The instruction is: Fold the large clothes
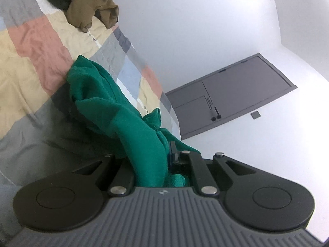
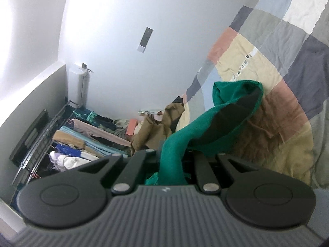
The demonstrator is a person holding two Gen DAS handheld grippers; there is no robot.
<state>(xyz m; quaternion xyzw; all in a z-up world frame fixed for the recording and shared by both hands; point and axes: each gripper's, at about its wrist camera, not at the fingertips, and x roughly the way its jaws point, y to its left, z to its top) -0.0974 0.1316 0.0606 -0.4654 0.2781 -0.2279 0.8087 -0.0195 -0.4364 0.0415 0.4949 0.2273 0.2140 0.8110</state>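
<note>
Clamped shut on green garment [image 1: 115,111]: left gripper [image 1: 164,158], right gripper [image 2: 174,156]; clothes-laden drying rack [image 2: 41,127], nine o'clock, in right-wrist view only.

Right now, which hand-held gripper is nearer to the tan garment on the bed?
Right, it seems. The right hand-held gripper has the tan garment just ahead of it; the left hand-held gripper sees it far across the quilt.

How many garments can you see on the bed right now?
2. A green garment is clamped in both tongs, left and right, trailing over the patchwork bedcover. A tan garment lies crumpled farther back. Dark fabric beside it may be a third.
</note>
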